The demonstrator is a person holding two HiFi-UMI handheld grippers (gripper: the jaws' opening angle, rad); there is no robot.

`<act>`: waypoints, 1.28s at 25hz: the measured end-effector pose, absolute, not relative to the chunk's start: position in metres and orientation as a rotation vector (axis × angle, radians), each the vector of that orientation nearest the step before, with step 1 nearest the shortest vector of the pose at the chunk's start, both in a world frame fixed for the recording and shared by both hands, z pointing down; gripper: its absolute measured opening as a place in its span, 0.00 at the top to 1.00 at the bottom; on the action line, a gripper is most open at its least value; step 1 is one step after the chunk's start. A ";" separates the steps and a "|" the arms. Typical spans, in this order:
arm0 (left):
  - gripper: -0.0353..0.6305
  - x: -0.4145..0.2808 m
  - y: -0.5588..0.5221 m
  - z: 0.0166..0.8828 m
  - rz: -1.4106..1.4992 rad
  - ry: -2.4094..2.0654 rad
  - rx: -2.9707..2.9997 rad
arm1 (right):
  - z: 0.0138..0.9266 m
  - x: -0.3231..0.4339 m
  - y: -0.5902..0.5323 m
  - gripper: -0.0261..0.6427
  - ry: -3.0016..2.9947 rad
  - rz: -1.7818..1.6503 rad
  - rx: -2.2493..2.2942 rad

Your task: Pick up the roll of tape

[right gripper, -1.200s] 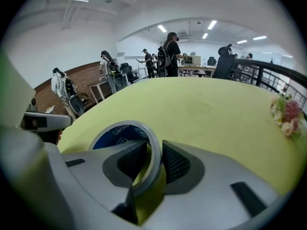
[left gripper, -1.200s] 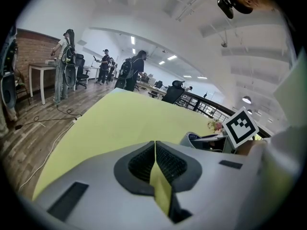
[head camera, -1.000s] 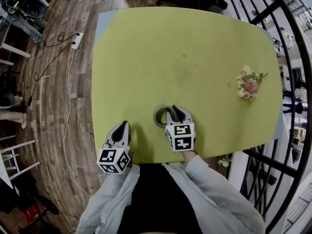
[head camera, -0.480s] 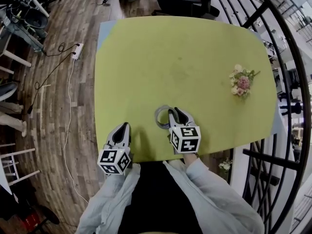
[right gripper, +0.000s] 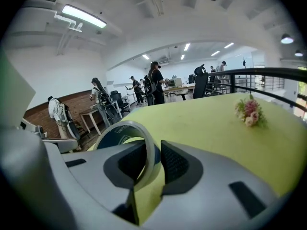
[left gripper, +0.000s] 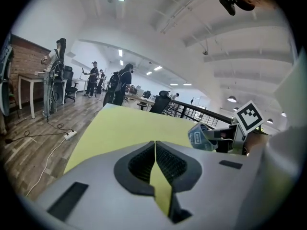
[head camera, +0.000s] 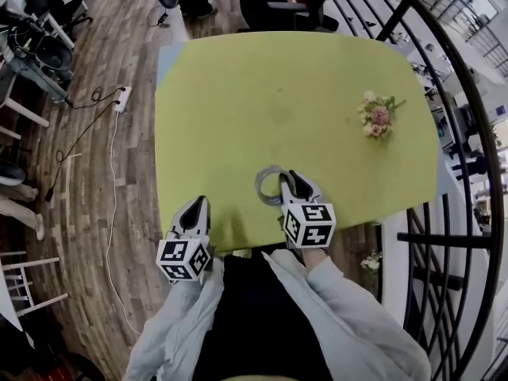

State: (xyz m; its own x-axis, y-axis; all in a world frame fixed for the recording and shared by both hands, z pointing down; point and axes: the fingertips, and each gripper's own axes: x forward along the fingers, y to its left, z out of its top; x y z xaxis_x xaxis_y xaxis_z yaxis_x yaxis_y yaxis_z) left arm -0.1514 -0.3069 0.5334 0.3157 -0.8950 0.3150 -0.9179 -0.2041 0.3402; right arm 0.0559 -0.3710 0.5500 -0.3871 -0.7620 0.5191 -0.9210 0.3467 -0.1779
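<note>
— Up came both grippers since a second before; the right gripper [head camera: 287, 179] had raised the tape [head camera: 259, 187] off the table [head camera: 278, 94].
— Its hold?
— Jaws clamped on the tape's band, above the table's near edge; the pinched stretch was hidden.
— Any print?
— Lettering inside the roll, too blurred to read.
— The left gripper [left gripper: 155, 145]?
— Jaws pressed together, empty, at the table's near left corner.
</note>
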 end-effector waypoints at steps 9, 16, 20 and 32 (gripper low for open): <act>0.91 -0.139 -0.287 0.506 0.043 -1.519 2.266 | 0.515 0.084 -0.328 0.83 -2.278 0.563 1.628; 0.91 -0.131 -0.275 0.483 0.030 -1.461 2.356 | 0.484 0.102 -0.295 0.83 -2.298 0.517 1.713; 0.91 -0.128 -0.267 0.472 0.023 -1.428 2.408 | 0.463 0.109 -0.275 0.83 -2.334 0.470 1.749; 0.91 -0.123 -0.248 0.464 0.029 -1.335 2.517 | 0.456 0.132 -0.225 0.84 -2.281 0.461 1.919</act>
